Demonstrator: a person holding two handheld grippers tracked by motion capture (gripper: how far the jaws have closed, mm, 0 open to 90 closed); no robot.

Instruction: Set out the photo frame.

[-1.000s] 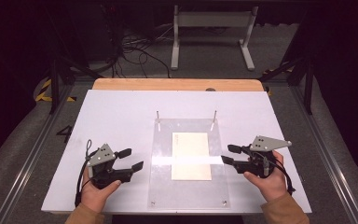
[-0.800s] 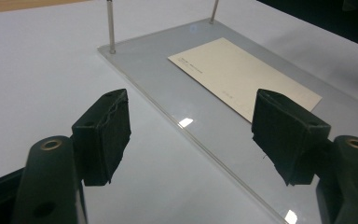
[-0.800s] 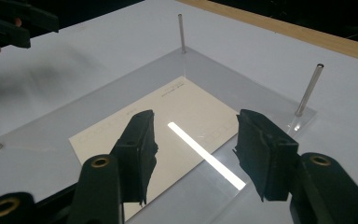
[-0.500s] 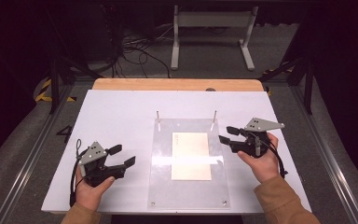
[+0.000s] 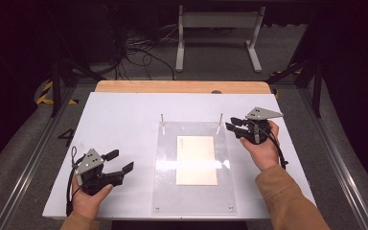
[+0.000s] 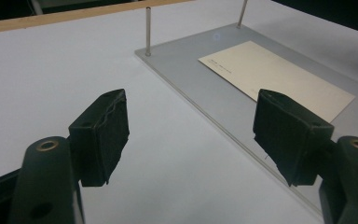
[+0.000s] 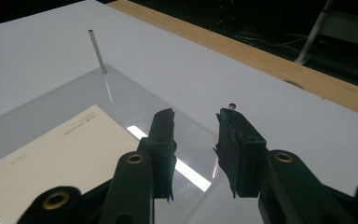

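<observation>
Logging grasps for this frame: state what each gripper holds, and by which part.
Nothing is held. The left gripper is open above the bare white table; the right gripper is open by the far right metal pin, not closed on it.

Lab test bench: white table (image 5: 124,120) edged with wood at 12 o'clock, framed by metal rails (image 5: 24,167); cables (image 5: 139,52) and a stand (image 5: 218,33) are seen on grey floor beyond.

Left hand (image 5: 90,194) low at near left, gripping left gripper (image 5: 120,161); jaws spread wide, pointing right and slightly away. Right hand (image 5: 263,146) farther forward on right, tan sleeve (image 5: 287,201) on forearm. Right gripper (image 5: 231,128) aimed left, jaws parted by a narrow gap, nothing between them.
</observation>
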